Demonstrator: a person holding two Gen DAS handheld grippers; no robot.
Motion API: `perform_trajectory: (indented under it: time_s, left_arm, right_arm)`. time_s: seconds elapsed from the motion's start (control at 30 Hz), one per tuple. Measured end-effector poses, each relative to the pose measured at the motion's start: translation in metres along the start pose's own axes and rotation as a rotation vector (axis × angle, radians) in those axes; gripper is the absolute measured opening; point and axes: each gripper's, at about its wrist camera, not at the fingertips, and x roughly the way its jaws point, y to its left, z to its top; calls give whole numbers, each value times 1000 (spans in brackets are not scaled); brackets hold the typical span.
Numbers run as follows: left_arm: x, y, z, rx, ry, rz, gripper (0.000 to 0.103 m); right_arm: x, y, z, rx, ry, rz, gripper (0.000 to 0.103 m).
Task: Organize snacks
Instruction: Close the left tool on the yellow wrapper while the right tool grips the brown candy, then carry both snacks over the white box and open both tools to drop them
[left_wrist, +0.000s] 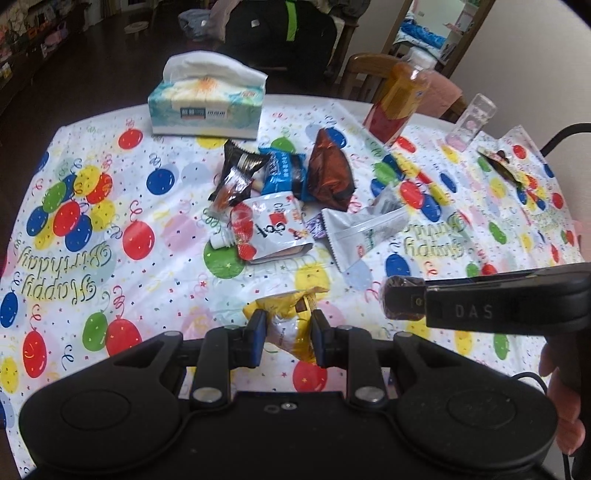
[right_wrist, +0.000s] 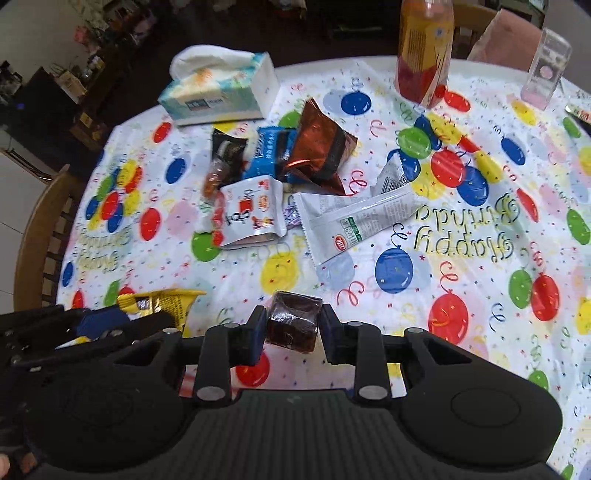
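My left gripper (left_wrist: 289, 334) is shut on a yellow snack packet (left_wrist: 291, 317), held just above the balloon-print tablecloth (left_wrist: 110, 236); the same packet (right_wrist: 162, 301) shows at lower left in the right wrist view. My right gripper (right_wrist: 293, 325) is shut on a small dark brown wrapped cube (right_wrist: 293, 321), which also appears at its fingertips (left_wrist: 402, 297) in the left wrist view. A heap of snacks lies mid-table: a white strawberry pouch (left_wrist: 266, 225), a blue packet (left_wrist: 284, 171), a brown foil packet (left_wrist: 328, 173), a black packet (left_wrist: 240, 162) and a long white wrapper (left_wrist: 364, 230).
A tissue box (left_wrist: 207, 107) stands at the back left. An orange-and-red bottle (left_wrist: 399, 99) and a clear plastic box (left_wrist: 469, 122) stand at the back right, with a small dark wrapper (left_wrist: 502, 162) near them. Wooden chairs (left_wrist: 365, 70) ring the round table.
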Motion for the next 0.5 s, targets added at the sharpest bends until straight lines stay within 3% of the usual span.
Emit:
perform_trajectory:
  time_s: [0.5]
  left_arm:
    - [-63, -8, -37, 72, -39, -63, 23]
  right_arm:
    - [-85, 20, -59, -48, -73, 28, 30]
